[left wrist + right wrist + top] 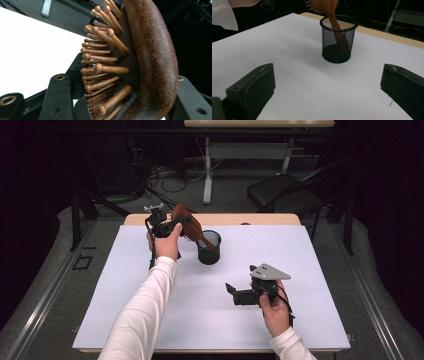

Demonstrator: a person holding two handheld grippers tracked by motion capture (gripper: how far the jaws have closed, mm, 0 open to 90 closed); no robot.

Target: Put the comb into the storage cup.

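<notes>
A brown wooden hairbrush point(186, 221) with knob-tipped wooden bristles point(105, 60) is tilted over a black mesh cup point(209, 249), and its handle point(336, 25) reaches down inside the cup point(338, 40). My left gripper point(169, 226) is shut on the brush head point(152, 62), one jaw on the bristle side and one on the smooth back. My right gripper point(241, 279) rests low on the white table sheet point(210, 320) nearer the front, facing the cup. Its jaws stand wide open point(329, 87) with nothing between them.
The cup stands at the back middle of the white sheet, near the wooden table edge point(260, 218). A black chair point(285, 190) and a second desk point(257, 124) stand beyond the table, with cables on the floor point(165, 177).
</notes>
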